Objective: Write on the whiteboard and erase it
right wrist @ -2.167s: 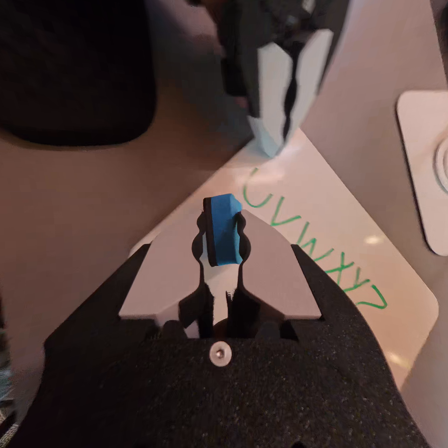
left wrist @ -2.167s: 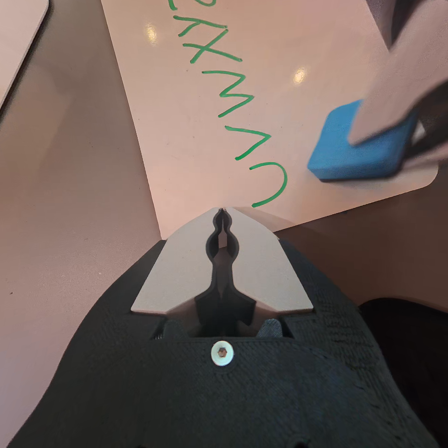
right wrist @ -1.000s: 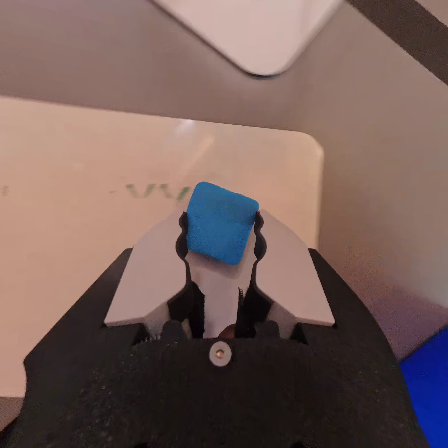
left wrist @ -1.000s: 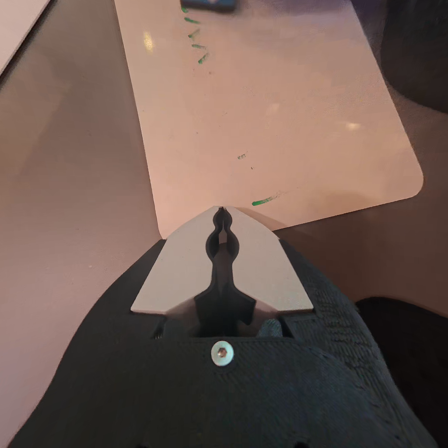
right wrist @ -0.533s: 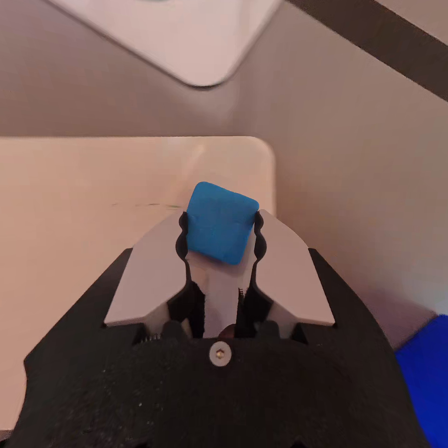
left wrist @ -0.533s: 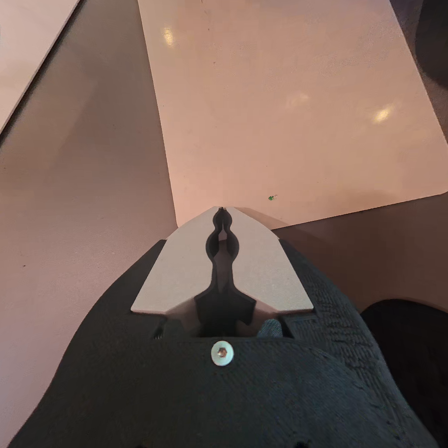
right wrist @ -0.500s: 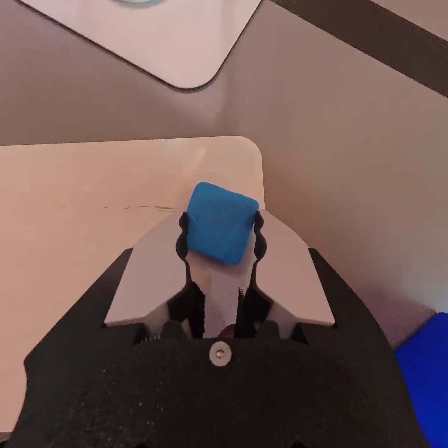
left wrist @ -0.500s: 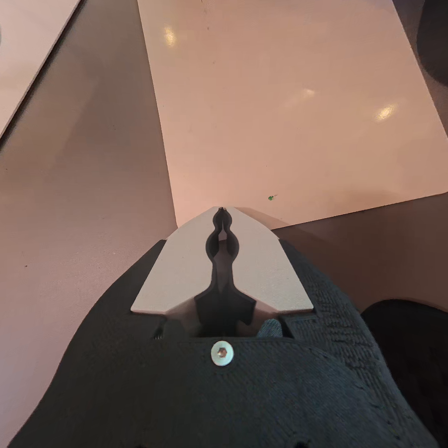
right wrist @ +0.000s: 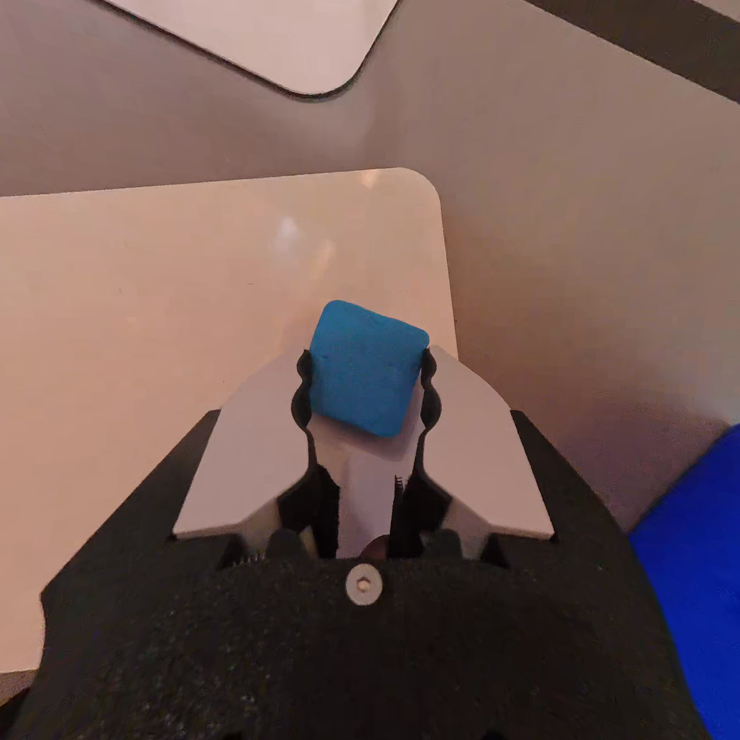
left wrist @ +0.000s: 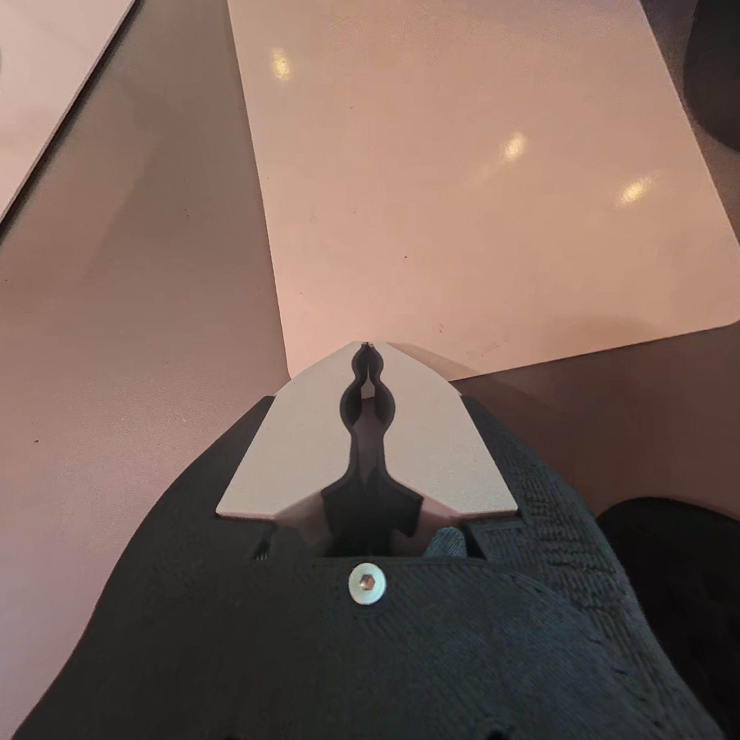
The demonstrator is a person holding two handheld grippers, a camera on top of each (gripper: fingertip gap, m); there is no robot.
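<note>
Soft blue foam eraser block pinched over a glossy white whiteboard
Right gripper clamps it near the board's rounded corner; left gripper, tips together and empty, rests at the board's edge.

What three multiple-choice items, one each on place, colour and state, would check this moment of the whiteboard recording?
1. Where is the eraser?
A. Lying on the table
B. Between the right gripper's fingers, over the whiteboard
C. In the left gripper

2. What colour is the eraser?
A. Green
B. Black
C. Blue

3. What state is the left gripper in?
A. Shut, with nothing visible between its fingers
B. Wide open
C. Shut on a marker

Answers:
1 B: the right wrist view shows the block pinched between both fingers, with the board's corner behind it.
2 C: its visible face is plain blue.
3 A: the left wrist view shows the fingertips meeting at the board's near corner, with nothing visible between them.
</note>
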